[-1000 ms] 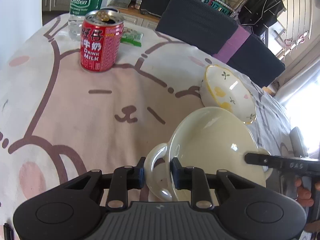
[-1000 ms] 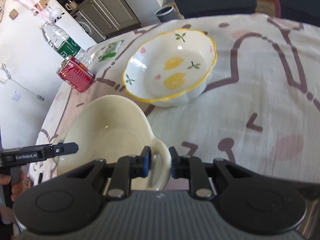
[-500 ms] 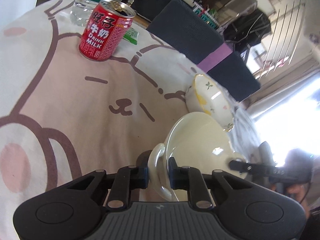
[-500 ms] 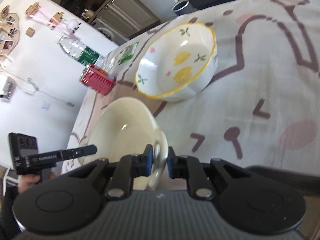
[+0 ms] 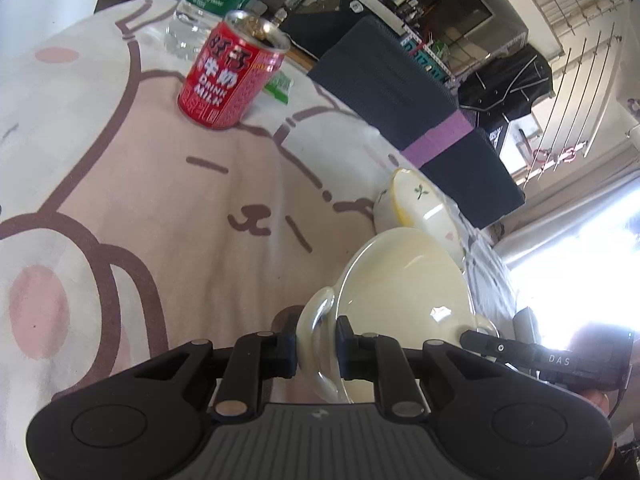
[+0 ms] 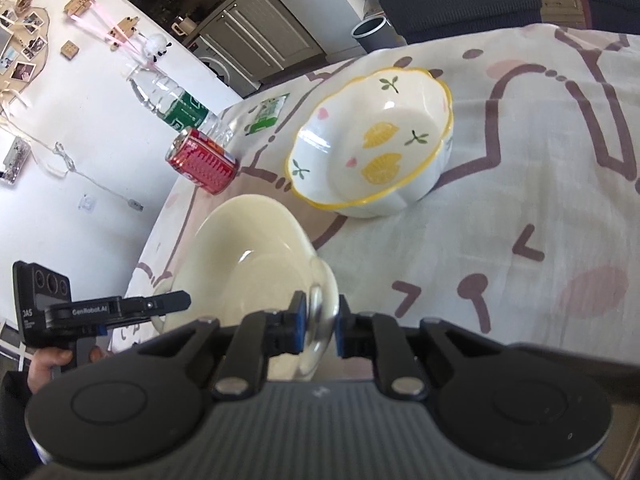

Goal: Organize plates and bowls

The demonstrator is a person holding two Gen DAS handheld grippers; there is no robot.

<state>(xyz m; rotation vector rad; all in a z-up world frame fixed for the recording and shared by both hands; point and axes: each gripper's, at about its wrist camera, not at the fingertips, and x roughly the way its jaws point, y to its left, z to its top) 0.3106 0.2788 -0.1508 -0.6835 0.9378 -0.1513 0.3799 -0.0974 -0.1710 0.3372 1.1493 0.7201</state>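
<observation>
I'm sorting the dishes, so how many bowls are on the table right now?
2. A cream bowl with handles is held near the front between both hand-held grippers; a scalloped lemon-print bowl sits on the cloth behind it. None seem hidden.

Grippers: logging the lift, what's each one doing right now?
Left gripper: shut on a handle of the cream bowl.
Right gripper: shut on its other handle.

Bright window glare, fisheye-warped edges
</observation>
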